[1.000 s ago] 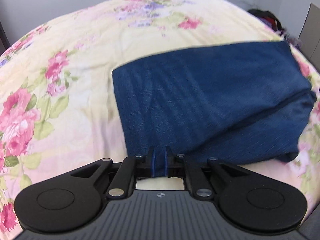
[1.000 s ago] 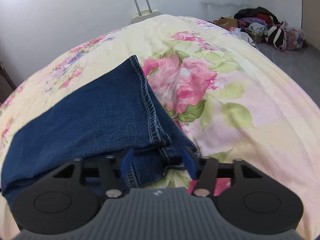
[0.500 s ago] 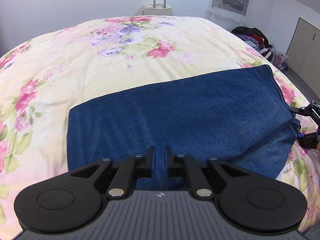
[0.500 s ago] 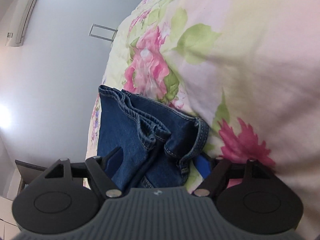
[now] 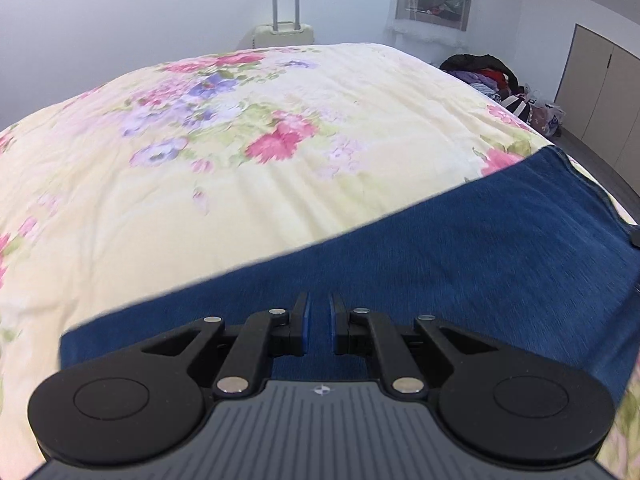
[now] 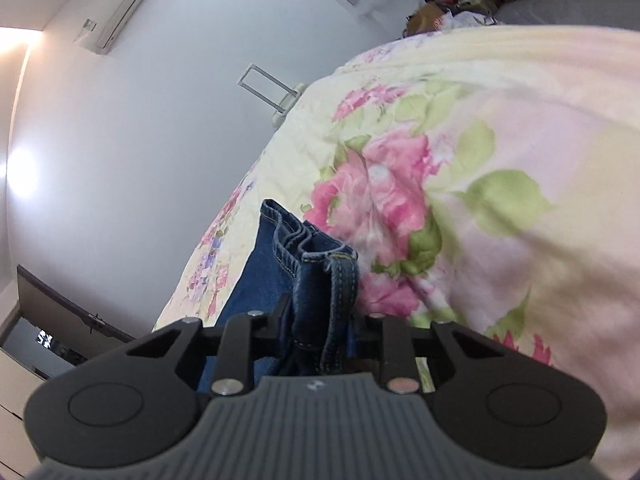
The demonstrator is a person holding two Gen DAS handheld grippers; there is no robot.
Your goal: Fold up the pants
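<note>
Right tongs just clamped onto the jeans hem; left tongs nearly closed, empty, over denim. Bedspread wide open beyond; suitcase stands far off.

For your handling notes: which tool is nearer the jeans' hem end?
Right. The right tool is clamped on the hem end; the left tool is far along the jeans.

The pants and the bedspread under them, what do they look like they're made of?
The pants look like blue denim: a woven, faintly streaked matte surface, thick rolled hems and pale contrast stitching along the edges. The bedspread looks like a soft, light printed fabric, perhaps cotton or a blend: cream ground with pink and purple flowers, fine wrinkles, no shine. The exact fibre cannot be told from the pictures.
</note>
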